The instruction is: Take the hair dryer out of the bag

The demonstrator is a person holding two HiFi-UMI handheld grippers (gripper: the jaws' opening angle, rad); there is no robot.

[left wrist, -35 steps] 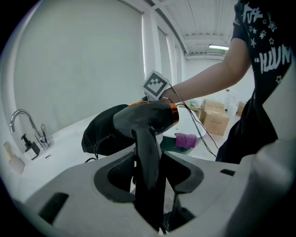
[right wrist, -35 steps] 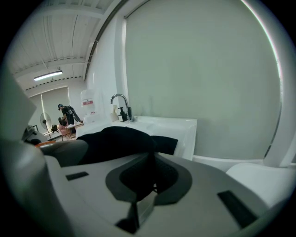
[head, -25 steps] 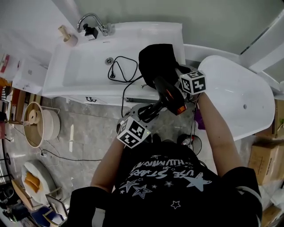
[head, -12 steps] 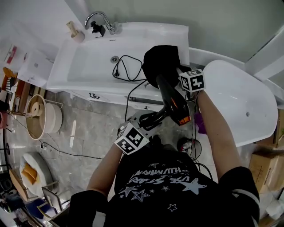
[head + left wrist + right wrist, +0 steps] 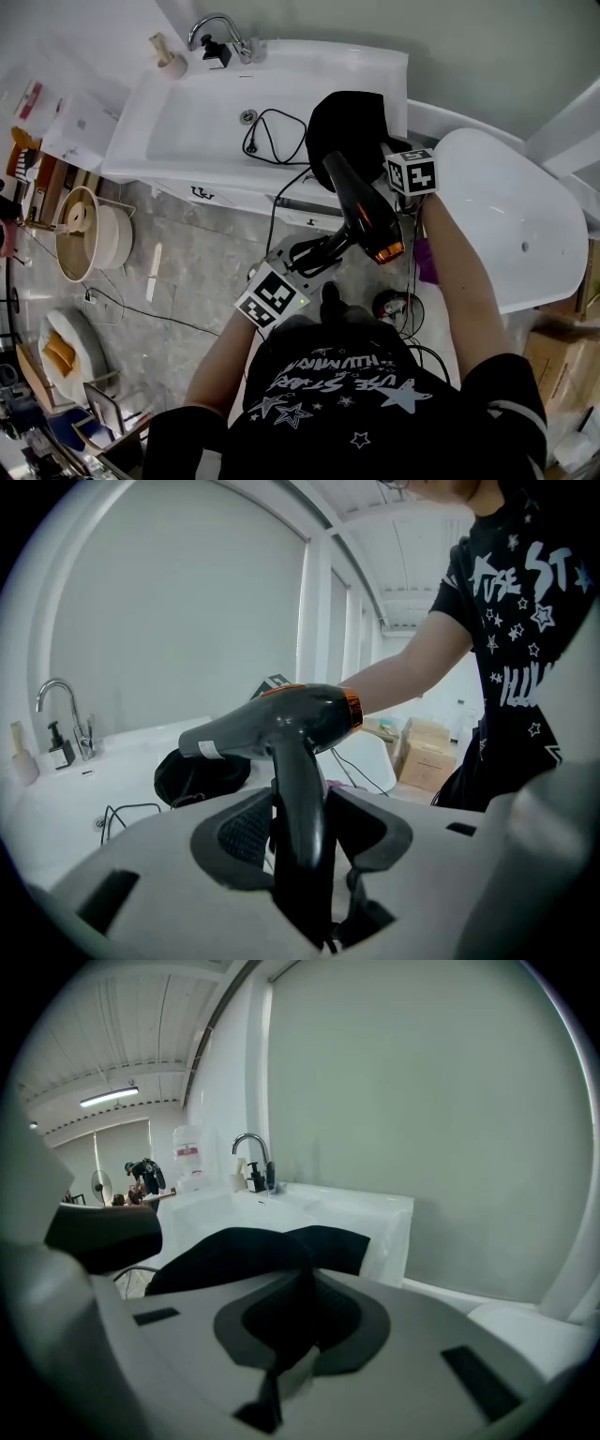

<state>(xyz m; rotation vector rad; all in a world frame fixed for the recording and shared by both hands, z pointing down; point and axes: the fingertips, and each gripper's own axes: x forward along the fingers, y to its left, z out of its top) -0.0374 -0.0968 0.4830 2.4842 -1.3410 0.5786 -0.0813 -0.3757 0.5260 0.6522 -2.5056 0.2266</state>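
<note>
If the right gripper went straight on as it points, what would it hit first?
The right gripper is shut on the black bag, so that comes first; behind it, probably the white sink, though depth is unclear.

Bright, even daylight; soft shadows; gripper views fisheye-warped (dark vignette corners); near foreground blurred.

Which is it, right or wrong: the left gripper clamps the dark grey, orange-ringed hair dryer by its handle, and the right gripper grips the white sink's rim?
Wrong on one point: the right gripper is shut on the black fabric bag, as the right gripper view shows. The left gripper does clamp the dark grey, orange-ringed hair dryer by its handle.
</note>
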